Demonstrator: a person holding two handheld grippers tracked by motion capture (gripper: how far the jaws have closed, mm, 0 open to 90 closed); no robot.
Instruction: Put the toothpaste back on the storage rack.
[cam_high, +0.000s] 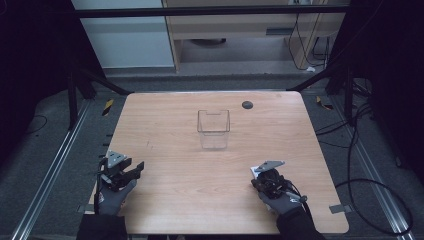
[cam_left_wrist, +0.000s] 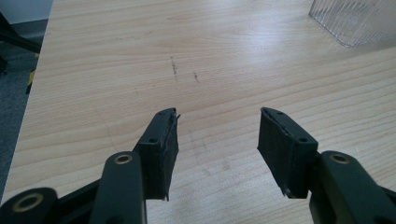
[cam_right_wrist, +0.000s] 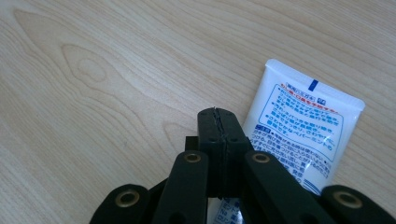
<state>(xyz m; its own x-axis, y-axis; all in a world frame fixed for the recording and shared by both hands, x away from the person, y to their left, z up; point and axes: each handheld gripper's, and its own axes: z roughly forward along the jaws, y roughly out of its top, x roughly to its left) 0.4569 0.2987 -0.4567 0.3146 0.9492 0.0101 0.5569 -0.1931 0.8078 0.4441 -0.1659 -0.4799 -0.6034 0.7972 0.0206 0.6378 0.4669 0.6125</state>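
— White tube (cam_right_wrist: 303, 126) with blue print lay flat on your worktop (cam_high: 200, 185), right under and just beside your right tool (cam_right_wrist: 219, 114). Were its jaws on it?

— No. Your right tool's jaws were pressed together with nothing between them, and the tube sat beneath them, toward one side.

— And your left tool (cam_left_wrist: 217, 140)?

— Its jaws stood well apart over bare wood, near the worktop's left edge, holding nothing.

— Anything else on the worktop?

— Your clear bin (cam_high: 213, 129) stood upright near the middle, well apart from both tools. From your left tool's camera its ribbed corner sat at the upper right.
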